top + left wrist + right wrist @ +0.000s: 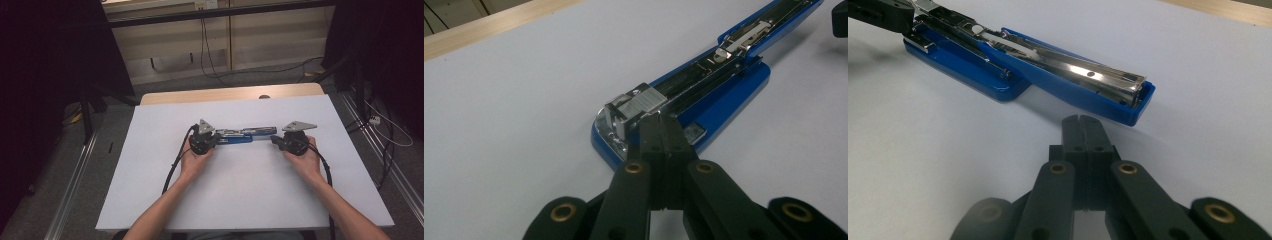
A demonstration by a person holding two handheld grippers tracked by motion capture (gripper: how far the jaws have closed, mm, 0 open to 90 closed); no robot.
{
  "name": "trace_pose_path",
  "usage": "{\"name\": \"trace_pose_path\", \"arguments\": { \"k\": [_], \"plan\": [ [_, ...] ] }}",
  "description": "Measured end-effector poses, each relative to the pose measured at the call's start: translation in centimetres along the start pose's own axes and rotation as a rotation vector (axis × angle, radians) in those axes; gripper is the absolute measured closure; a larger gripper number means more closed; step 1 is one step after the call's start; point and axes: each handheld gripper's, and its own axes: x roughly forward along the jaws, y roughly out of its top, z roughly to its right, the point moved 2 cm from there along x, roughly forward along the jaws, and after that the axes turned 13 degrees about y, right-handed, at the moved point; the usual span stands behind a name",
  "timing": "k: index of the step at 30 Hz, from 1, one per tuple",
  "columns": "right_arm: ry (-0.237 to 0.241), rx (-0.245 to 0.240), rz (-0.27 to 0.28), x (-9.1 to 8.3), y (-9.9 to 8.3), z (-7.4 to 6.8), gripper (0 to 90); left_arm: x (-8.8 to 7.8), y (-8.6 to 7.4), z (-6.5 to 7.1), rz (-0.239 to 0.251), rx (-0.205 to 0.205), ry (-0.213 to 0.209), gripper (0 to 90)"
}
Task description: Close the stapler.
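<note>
A blue stapler (240, 136) is lying opened out flat near the middle of the white desk (150, 190), its length running left to right, with the metal staple channel (1083, 67) facing up. The left tongs (216, 138) are resting clenched at the stapler's left end; in the left gripper view their closed tips (663, 131) are sitting against the metal head (636, 105) over the blue base (724, 100), with nothing gripped between them. The right tongs (273, 139) are also clenched and empty, sitting just beside the stapler's right end, tips (1083, 132) a little apart from the blue cover (1133, 107). Both hands are holding the tongs low over the desk.
</note>
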Motion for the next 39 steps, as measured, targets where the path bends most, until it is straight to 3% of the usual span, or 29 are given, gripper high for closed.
{"name": "trace_pose_path", "arguments": {
  "k": [20,32,39],
  "plan": [
    [-0.028,0.045,-0.091,0.7,0.1,0.8,90.0,0.1,0.0,0.0,0.003,0.001,0.000,90.0],
    [-0.038,0.017,-0.146,1.0,0.7,0.9,90.0,0.1,0.0,0.0,0.002,0.003,0.000,90.0],
    [-0.041,0.032,-0.137,1.2,0.8,1.0,90.0,0.1,0.0,0.0,0.000,0.000,-0.001,90.0]
  ]
}}
